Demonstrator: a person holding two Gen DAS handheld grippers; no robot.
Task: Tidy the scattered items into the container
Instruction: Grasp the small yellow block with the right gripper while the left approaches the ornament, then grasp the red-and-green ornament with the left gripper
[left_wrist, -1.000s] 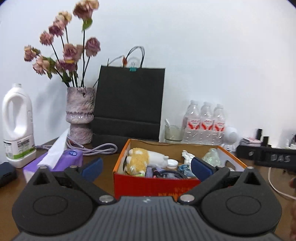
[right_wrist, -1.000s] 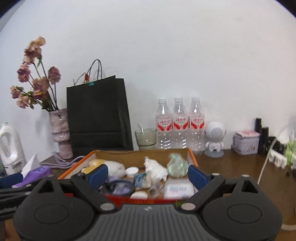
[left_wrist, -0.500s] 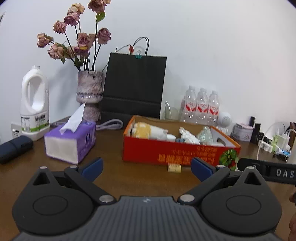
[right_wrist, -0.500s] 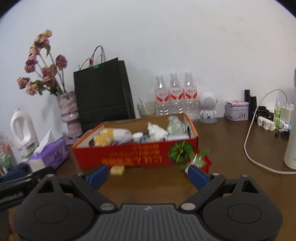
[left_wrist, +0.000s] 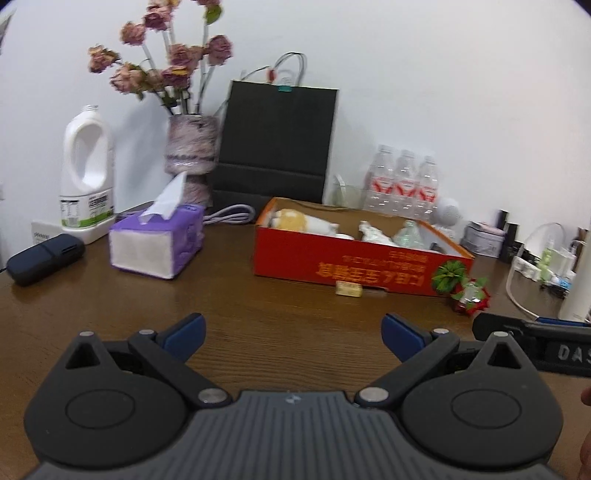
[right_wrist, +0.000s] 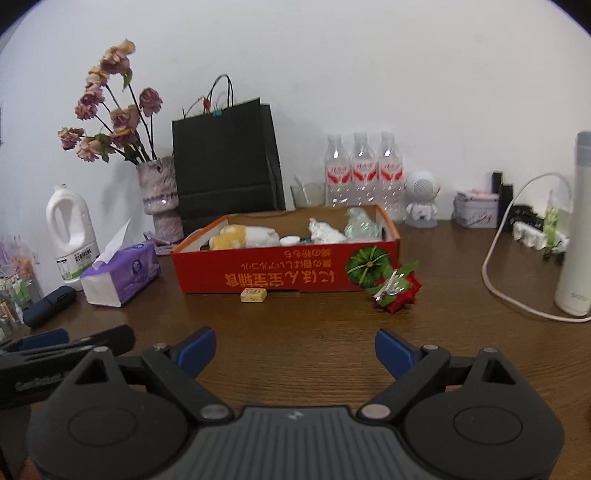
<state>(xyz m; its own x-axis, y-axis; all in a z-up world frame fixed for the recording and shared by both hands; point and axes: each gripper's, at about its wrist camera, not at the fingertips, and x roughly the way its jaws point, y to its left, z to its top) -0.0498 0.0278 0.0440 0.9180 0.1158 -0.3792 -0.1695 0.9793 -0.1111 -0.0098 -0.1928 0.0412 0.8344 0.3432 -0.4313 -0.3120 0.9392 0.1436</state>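
A red cardboard box (left_wrist: 354, 264) (right_wrist: 266, 271) stands on the brown table, holding a plush toy (right_wrist: 243, 236), crumpled wrappers and other small items. In front of it lie a small yellow block (left_wrist: 348, 288) (right_wrist: 253, 295) and a red and green foil-wrapped rose (left_wrist: 469, 295) (right_wrist: 395, 288) by the box's right corner. My left gripper (left_wrist: 291, 334) hovers open over bare table, well short of the box. My right gripper (right_wrist: 295, 349) is open too, empty, at a similar distance. Each gripper's side shows in the other's view.
A purple tissue box (left_wrist: 159, 243) sits left of the red box, with a white jug (left_wrist: 86, 177), a dark case (left_wrist: 44, 258), a vase of dried flowers (left_wrist: 190, 155) and a black paper bag (left_wrist: 275, 144) behind. Water bottles (right_wrist: 364, 173), a white cable (right_wrist: 517, 288) and a tall white flask (right_wrist: 578, 236) stand right.
Both grippers have pulled back from right above the box toward the near table edge. The box now appears farther away, and the yellow block and rose have come into view.
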